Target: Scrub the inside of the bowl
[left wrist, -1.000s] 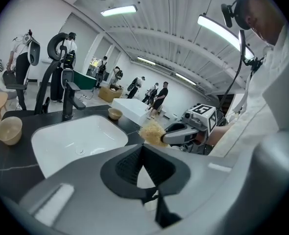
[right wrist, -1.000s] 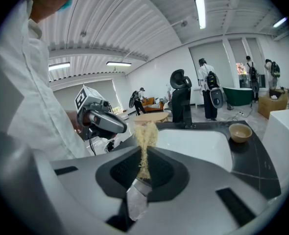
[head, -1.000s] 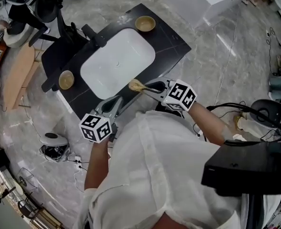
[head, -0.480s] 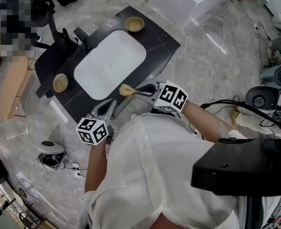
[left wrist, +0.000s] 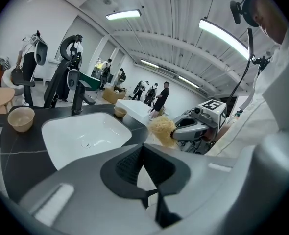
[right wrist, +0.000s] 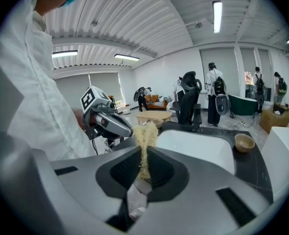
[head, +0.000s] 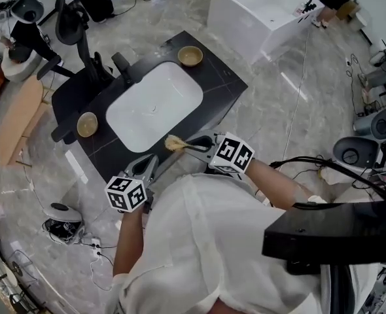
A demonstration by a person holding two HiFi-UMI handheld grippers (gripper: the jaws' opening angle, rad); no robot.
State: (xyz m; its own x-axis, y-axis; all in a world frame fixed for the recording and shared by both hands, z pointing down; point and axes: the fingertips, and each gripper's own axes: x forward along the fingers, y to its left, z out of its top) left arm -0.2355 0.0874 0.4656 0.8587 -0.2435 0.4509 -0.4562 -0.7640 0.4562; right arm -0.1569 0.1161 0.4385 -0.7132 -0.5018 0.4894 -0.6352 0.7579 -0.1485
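Two tan bowls stand on the black counter [head: 226,70], one at the far corner [head: 190,55] and one at the left end [head: 87,124], on either side of the white sink [head: 155,106]. My right gripper [head: 185,146] is shut on a pale fibrous scrubber [head: 173,142] over the counter's near edge; the scrubber [right wrist: 145,133] sticks up from between the jaws. My left gripper [head: 154,159] is shut and holds nothing, just left of the right one. The left gripper view shows the left bowl [left wrist: 21,118], the far bowl [left wrist: 119,111] and the scrubber [left wrist: 162,130].
A black faucet [head: 121,64] rises behind the sink. A white tub [head: 265,12] stands beyond the counter, a wooden table [head: 16,120] and office chairs [head: 69,18] to the left. Cables and devices lie on the marble floor [head: 62,221]. People stand far back.
Both grippers have shifted a little along the counter's near edge while the head view swung. The scrubber stays in the right gripper and the left stays shut.
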